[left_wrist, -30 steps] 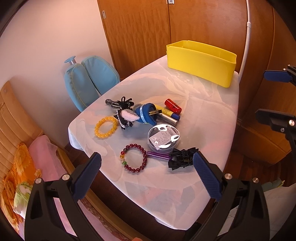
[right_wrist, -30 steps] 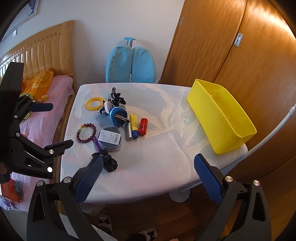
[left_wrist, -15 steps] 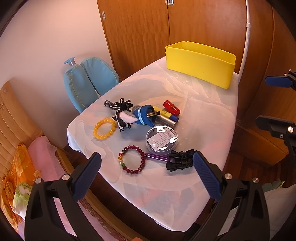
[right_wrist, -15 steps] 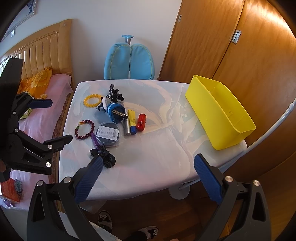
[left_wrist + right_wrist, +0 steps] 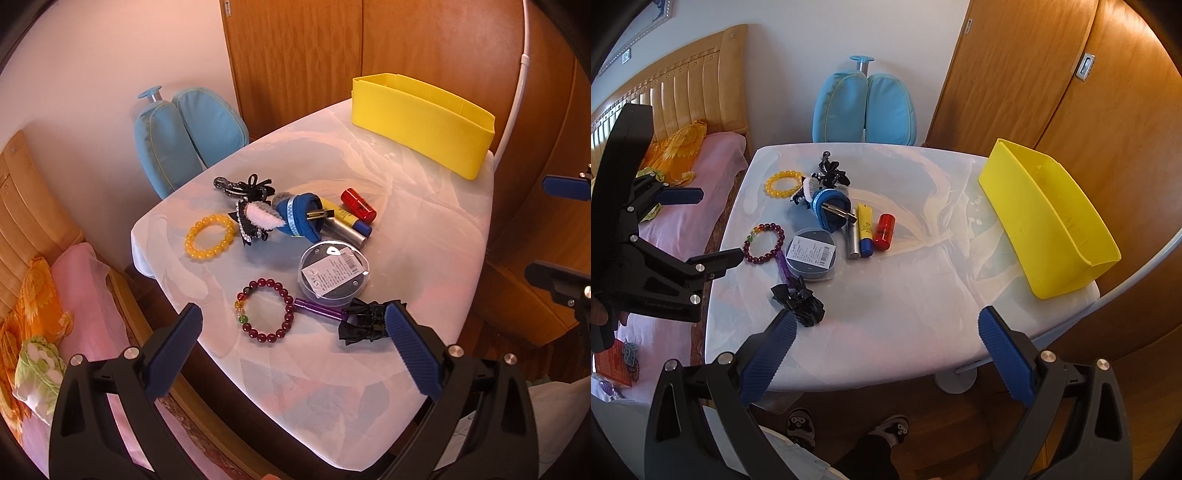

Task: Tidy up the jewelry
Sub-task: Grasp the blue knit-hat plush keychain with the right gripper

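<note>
Table: white rounded table (image 5: 916,302) covered with a pale cloth, carrying every item below.
Bin: yellow rectangular plastic bin (image 5: 1049,221) at the table's far right end, well apart from the clutter.
Left gripper: black two-finger claw with blue pads (image 5: 293,343), spread wide and holding nothing, above the near table edge.
Right gripper: matching claw (image 5: 886,350), likewise spread and empty, above the front edge.
Case: round clear plastic case with a printed label (image 5: 334,273), beside the dark bracelet.
Pouch: blue fabric pouch (image 5: 299,218), lying on its side.
Dark bracelet: dark red beaded bracelet (image 5: 264,310), flat on the cloth between the left claw's fingers in its own view.
Yellow bracelet: yellow beaded bracelet (image 5: 210,236), near the table's left edge.
Bow: black ribbon hair bow on a purple clip (image 5: 364,321), touching the case.
Tubes: red (image 5: 358,210), yellow-blue (image 5: 347,219) and silver (image 5: 343,234) tubes side by side.
</note>
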